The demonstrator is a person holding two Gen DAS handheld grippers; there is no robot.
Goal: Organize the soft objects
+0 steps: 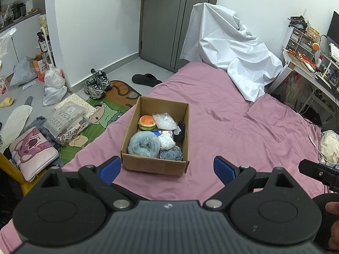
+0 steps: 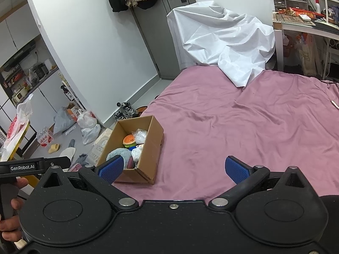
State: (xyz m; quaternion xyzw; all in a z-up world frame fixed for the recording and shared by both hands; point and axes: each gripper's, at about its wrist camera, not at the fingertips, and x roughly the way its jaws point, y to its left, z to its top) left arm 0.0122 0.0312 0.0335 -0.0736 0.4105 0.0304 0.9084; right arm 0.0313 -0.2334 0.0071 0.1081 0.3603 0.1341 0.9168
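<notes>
An open cardboard box (image 1: 156,166) stands on the pink bedsheet (image 1: 233,127) near the bed's left edge. In it lie a burger plush (image 1: 147,121), a fluffy blue-grey toy (image 1: 144,145), a clear crinkly bag (image 1: 164,121), a white soft item (image 1: 167,140) and a grey patterned pouch (image 1: 171,154). My left gripper (image 1: 167,169) is open and empty just in front of the box. My right gripper (image 2: 173,169) is open and empty to the right of the box (image 2: 148,148), over bare sheet.
A white sheet (image 1: 228,48) drapes over something at the bed's far end. A cluttered desk (image 1: 313,63) stands at the right. On the floor left of the bed lie shoes (image 1: 97,83), plastic bags (image 1: 54,84), a green mat (image 1: 101,114) and a pink cushion (image 1: 31,150).
</notes>
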